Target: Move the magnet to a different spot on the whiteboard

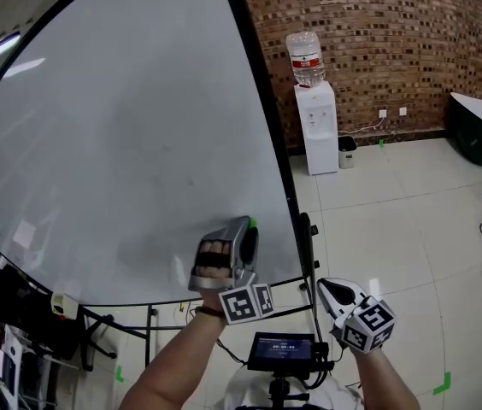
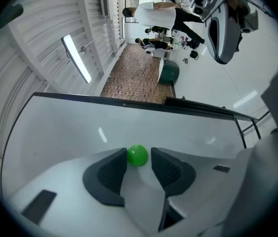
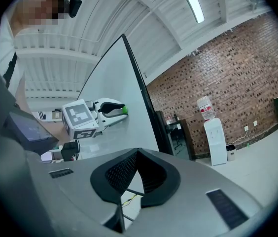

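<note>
One green magnet sits on the single whiteboard, low on its surface near the lower right corner and close to its dark right edge. Of the two grippers, the left gripper is at the whiteboard with its jaws spread, the magnet between their tips, against one pad and clear of the other. The right gripper hangs off the whiteboard's right edge, its jaws pressed together on nothing.
</note>
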